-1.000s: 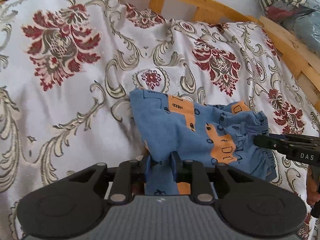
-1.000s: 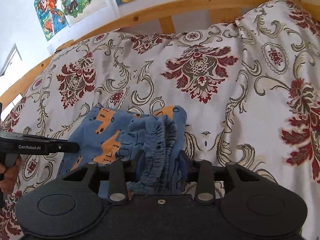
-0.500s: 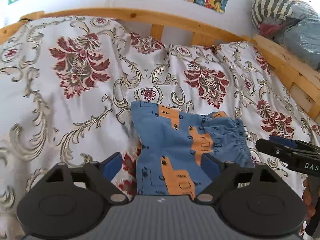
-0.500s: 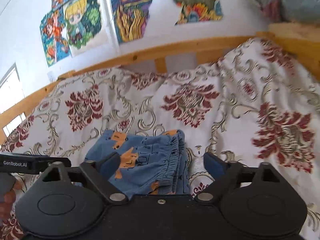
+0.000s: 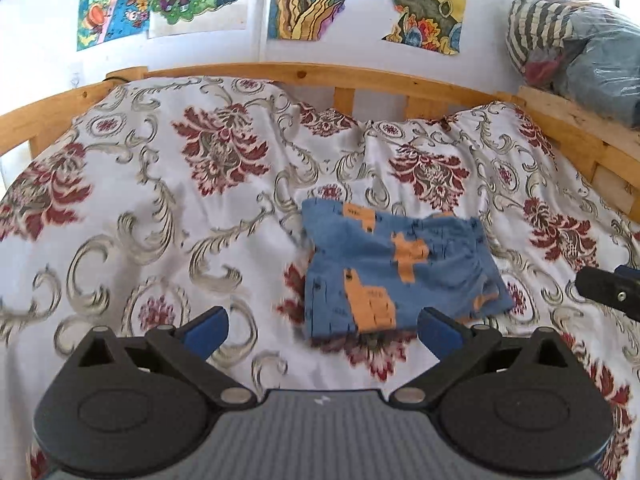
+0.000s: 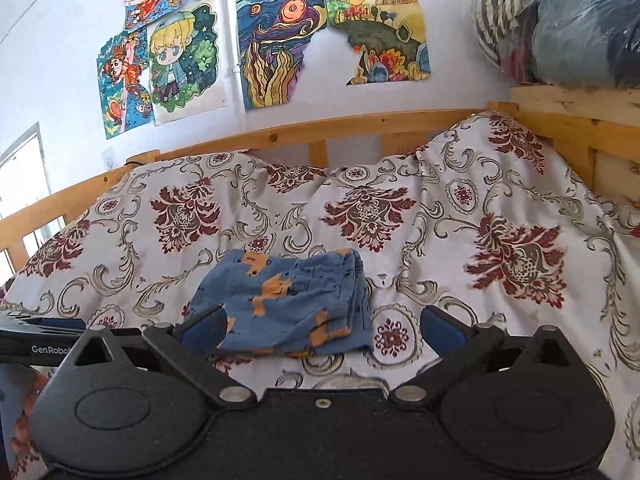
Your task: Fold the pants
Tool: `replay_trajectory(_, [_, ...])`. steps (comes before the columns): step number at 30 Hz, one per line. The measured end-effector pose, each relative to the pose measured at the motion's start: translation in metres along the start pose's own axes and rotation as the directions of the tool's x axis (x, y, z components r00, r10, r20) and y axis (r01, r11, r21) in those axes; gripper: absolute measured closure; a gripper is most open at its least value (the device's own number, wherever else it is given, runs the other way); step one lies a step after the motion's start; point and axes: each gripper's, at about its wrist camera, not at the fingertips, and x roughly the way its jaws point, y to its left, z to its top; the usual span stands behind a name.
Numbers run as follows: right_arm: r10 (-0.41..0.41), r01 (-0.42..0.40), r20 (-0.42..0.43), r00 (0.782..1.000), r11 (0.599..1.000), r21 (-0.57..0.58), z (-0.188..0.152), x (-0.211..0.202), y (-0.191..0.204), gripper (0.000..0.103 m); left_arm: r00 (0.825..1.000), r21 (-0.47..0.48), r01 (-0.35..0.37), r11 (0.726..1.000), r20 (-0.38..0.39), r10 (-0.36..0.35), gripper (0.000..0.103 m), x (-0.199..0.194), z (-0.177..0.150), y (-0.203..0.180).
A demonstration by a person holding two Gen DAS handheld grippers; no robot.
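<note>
Now your left tongs (image 5: 322, 330) and right tongs (image 6: 322, 328) both gape, holding nothing. Blue pants (image 5: 394, 270) lie folded on the bed (image 5: 160, 216) between them. Soft, light cloth; pinch the thick elastic waistband edge.

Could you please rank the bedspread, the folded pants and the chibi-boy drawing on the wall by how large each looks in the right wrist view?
1. Floral bedspread, by far the largest.
2. Folded blue pants.
3. Chibi-boy drawing, which looks only somewhat smaller; it hangs farther from the camera, so its true size against the pants is unsure.
</note>
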Motion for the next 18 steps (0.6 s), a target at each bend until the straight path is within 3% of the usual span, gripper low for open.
replay_trajectory(18, [-0.037, 0.038, -0.017, 0.999, 0.999, 0.037, -0.025, -0.01, -0.002, 0.001, 0.999, -0.008, -0.005, 1.0, 0.032, 0.005, 0.0, -0.018, -0.036, 0.007])
